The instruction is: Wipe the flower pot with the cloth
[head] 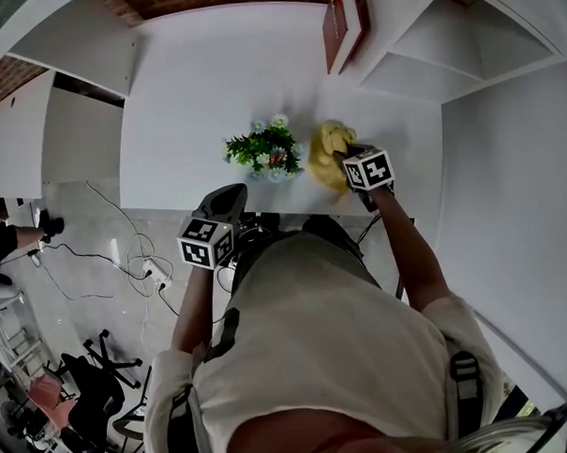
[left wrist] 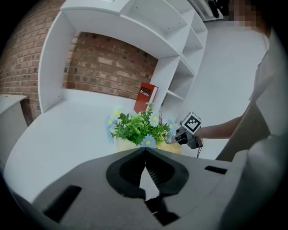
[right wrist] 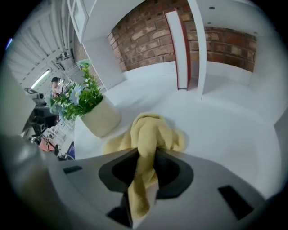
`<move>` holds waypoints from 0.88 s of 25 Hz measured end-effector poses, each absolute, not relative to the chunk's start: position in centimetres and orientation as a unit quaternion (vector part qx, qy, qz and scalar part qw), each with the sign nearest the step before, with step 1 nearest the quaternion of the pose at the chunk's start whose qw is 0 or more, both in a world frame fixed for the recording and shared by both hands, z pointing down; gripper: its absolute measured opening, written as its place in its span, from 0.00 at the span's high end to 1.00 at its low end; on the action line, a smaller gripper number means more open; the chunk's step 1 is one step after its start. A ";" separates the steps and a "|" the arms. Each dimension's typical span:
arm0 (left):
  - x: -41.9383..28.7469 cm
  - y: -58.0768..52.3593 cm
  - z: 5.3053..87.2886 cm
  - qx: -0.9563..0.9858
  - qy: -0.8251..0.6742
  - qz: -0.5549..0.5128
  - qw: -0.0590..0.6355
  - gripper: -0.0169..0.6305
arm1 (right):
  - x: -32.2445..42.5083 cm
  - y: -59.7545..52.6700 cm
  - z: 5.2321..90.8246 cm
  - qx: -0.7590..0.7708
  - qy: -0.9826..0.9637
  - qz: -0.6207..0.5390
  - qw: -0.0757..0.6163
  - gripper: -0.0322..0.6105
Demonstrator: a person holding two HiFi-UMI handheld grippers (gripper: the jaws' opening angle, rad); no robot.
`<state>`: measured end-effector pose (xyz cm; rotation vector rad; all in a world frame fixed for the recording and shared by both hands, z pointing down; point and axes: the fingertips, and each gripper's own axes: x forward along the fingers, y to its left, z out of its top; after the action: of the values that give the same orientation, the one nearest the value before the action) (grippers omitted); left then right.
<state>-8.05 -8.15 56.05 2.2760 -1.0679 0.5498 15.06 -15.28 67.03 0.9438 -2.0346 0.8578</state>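
A cream flower pot (head: 271, 156) with green leaves and small blue flowers stands near the front edge of the white table (head: 193, 93). Just to its right lies a bunched yellow cloth (head: 325, 155). My right gripper (head: 344, 162) is down on it. In the right gripper view the jaws (right wrist: 144, 155) are shut on a fold of the cloth (right wrist: 150, 128), and the pot (right wrist: 101, 117) stands to its left. My left gripper (head: 232, 197) hovers at the table's front edge, short of the pot. Its jaws (left wrist: 145, 150) are shut and hold nothing, with the pot (left wrist: 122, 144) straight ahead.
White shelving (left wrist: 180, 67) rises behind and to the right of the table, and a red book (left wrist: 146, 95) stands upright in it. A brick wall (left wrist: 108, 67) is at the back. Cables and a power strip (head: 154, 271) lie on the floor to the left.
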 end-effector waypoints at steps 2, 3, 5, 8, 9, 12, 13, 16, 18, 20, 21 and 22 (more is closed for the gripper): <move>-8.5 -8.9 57.0 0.851 -0.398 0.218 0.264 0.95 | 15.2 -14.6 67.3 0.376 -0.782 0.349 0.353 0.80; -8.7 -9.4 57.5 0.853 -0.394 0.224 0.258 0.95 | 15.3 -14.1 67.5 0.381 -0.777 0.358 0.351 0.80; -8.3 -10.1 58.6 0.866 -0.363 0.228 0.258 0.86 | 15.2 -13.1 67.1 0.384 -0.770 0.386 0.334 0.80; -7.1 -10.9 59.6 0.884 -0.300 0.234 0.272 0.50 | 13.3 -12.2 64.2 0.379 -0.772 0.441 0.256 0.80; -6.8 -11.3 59.9 0.887 -0.286 0.245 0.266 0.49 | 12.4 -12.2 62.9 0.374 -0.779 0.446 0.233 0.80; -6.3 -12.3 60.7 0.895 -0.255 0.283 0.233 0.46 | 10.7 -12.5 59.5 0.372 -0.797 0.429 0.205 0.80; -6.2 -12.6 60.8 0.896 -0.250 0.290 0.223 0.45 | 10.4 -12.7 58.7 0.377 -0.798 0.428 0.195 0.80; -5.4 -13.6 60.6 0.902 -0.244 0.285 0.213 0.43 | 9.2 -13.1 56.6 0.377 -0.802 0.441 0.146 0.80; -4.8 -13.9 60.7 0.905 -0.240 0.280 0.214 0.43 | 8.1 -13.1 56.2 0.369 -0.805 0.444 0.136 0.80; -4.3 -14.0 60.9 0.905 -0.243 0.278 0.212 0.43 | 7.2 -13.0 56.9 0.370 -0.804 0.444 0.142 0.80; -4.1 -14.1 61.0 0.905 -0.248 0.274 0.212 0.43 | 6.8 -13.0 57.5 0.373 -0.801 0.446 0.142 0.80; -4.0 -14.1 61.1 0.904 -0.253 0.269 0.215 0.43 | 6.6 -12.9 58.0 0.378 -0.797 0.450 0.140 0.80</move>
<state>-3.98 -14.07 61.07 2.5073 -0.7027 0.7450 6.55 -12.95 58.03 1.0925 -2.3023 1.3002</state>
